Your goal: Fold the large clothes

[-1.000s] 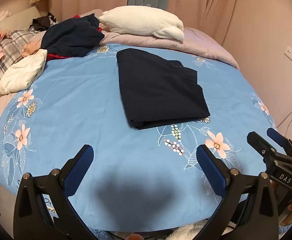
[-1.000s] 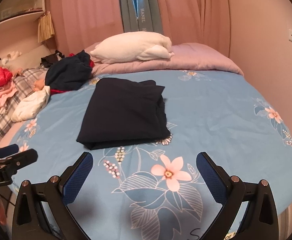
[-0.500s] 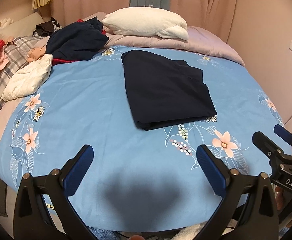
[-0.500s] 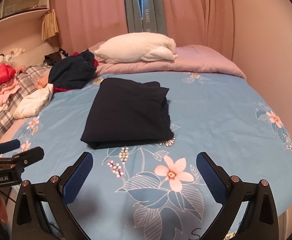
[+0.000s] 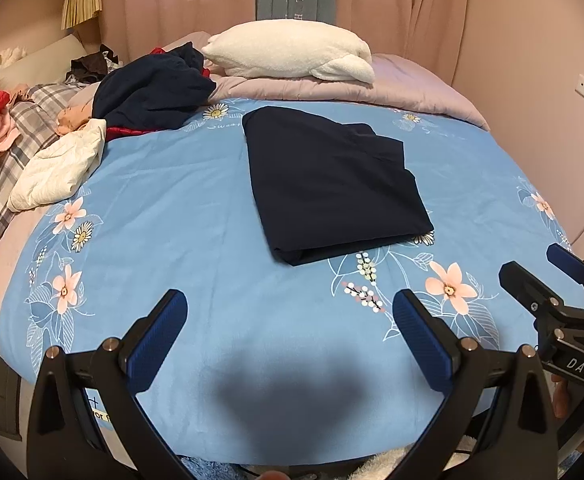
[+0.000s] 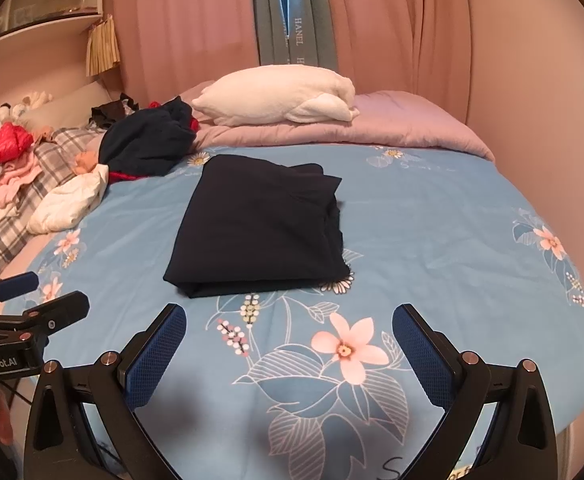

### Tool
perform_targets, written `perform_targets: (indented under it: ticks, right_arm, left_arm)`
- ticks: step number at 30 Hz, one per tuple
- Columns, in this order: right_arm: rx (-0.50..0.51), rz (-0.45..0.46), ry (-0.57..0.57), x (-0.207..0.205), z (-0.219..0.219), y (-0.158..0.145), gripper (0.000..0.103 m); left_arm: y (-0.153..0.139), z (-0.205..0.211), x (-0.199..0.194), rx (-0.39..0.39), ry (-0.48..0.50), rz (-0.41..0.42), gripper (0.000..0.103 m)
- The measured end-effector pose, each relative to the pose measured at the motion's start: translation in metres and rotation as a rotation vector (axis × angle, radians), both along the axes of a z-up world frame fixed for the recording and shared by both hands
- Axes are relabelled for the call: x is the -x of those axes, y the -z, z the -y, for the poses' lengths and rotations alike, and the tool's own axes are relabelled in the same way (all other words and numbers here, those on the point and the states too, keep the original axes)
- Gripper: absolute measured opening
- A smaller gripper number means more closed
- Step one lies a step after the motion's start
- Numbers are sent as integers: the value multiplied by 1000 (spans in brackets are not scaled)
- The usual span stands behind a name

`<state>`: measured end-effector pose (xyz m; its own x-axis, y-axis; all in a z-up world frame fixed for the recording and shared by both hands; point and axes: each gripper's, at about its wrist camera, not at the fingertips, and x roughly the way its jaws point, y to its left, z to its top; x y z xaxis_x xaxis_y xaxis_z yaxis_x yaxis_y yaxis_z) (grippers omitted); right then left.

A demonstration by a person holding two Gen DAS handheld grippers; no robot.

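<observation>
Both tools, the left tool (image 5: pixel 290 320) and right tool (image 6: pixel 288 334), hang wide and empty near the bed's (image 6: pixel 432 240) edge. Mid-bed, the dark garment (image 6: pixel 258 232) lies folded; the crumpled pile (image 5: pixel 152 92) apparently awaits folding.

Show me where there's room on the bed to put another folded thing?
The blue sheet is bare between the folded dark garment and the white jacket, and right of the garment up to the wall. The far left corner is crowded with heaped clothes.
</observation>
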<state>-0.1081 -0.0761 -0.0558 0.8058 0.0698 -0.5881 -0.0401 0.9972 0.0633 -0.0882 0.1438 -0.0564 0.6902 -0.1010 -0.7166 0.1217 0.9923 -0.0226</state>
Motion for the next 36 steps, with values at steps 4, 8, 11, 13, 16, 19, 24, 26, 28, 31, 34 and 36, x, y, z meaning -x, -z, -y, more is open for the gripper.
perform_targets:
  ticks: [4, 8, 11, 13, 16, 19, 24, 26, 28, 31, 34, 36]
  right_arm:
    - [-2, 1, -2, 0, 1, 0, 102]
    - [-3, 0, -1, -1, 2, -1, 102]
    - [-1, 0, 1, 0, 1, -1, 102]
    - [-2, 0, 0, 0, 1, -1, 102]
    - [-3, 0, 0, 0, 1, 0, 102]
    - [-2, 0, 0, 0, 1, 0, 102]
    - [-1, -2, 2, 1, 0, 0, 102]
    - [-1, 0, 0, 1, 1, -1, 102]
    - [-2, -1, -1, 1, 1, 0, 102]
    - [-3, -1, -1, 1, 1, 0, 102]
    - [-1, 0, 1, 1, 1, 0, 102]
    - [-2, 0, 0, 1, 1, 0, 102]
  left_arm:
    - [-1, 1, 2, -2, -3, 4, 103]
    - [-1, 2, 3, -2, -4, 3, 103]
    - [-1, 2, 3, -2, -4, 2, 103]
    - [-1, 2, 3, -2, -2, 2, 103]
    - [-1, 2, 4, -3, 0, 4, 103]
    - [0, 3, 4, -3, 0, 2, 103]
    - [0, 4, 4, -6, 2, 1, 103]
    - [0, 4, 5, -6, 1, 2, 103]
    - [0, 5, 5, -6, 0, 2, 103]
    - [0, 5, 5, -8, 2, 1, 103]
    - [0, 5, 6, -5, 2, 1, 103]
    - [1, 5, 6, -6, 4, 1, 103]
